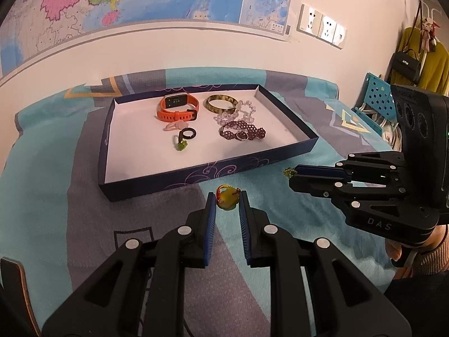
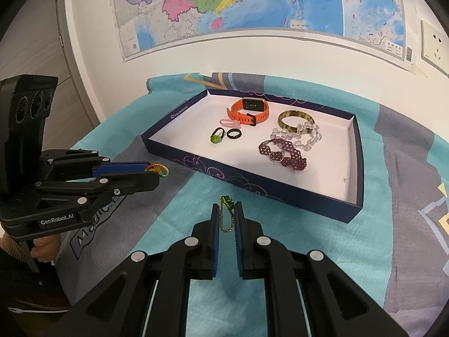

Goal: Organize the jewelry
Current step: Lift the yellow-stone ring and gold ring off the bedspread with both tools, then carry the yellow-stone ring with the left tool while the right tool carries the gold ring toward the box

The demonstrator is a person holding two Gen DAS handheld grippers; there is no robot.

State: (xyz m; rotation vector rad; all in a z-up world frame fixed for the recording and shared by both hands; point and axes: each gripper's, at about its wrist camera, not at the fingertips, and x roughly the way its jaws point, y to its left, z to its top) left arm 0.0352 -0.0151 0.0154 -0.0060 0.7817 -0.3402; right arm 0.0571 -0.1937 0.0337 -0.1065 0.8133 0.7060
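My left gripper (image 1: 227,200) is shut on a yellow bead ornament with red and green thread (image 1: 226,198), held above the cloth just in front of the navy tray (image 1: 196,178). It also shows in the right wrist view (image 2: 158,170). My right gripper (image 2: 227,207) is shut on a green pendant on a gold chain (image 2: 227,213), which hangs between the fingers; in the left wrist view it (image 1: 290,172) shows at the fingertips. The tray holds an orange watch (image 1: 178,108), a gold bangle (image 1: 220,104), a clear bead bracelet (image 1: 238,113), a purple bead bracelet (image 1: 242,132), a black ring (image 1: 188,133) and a green ring (image 1: 181,146).
A teal and grey patterned cloth (image 1: 56,196) covers the table. The wall with a map (image 2: 252,5) and sockets (image 1: 322,26) is behind the tray. A blue perforated basket (image 1: 376,98) and hanging bags (image 1: 407,64) stand at the far right.
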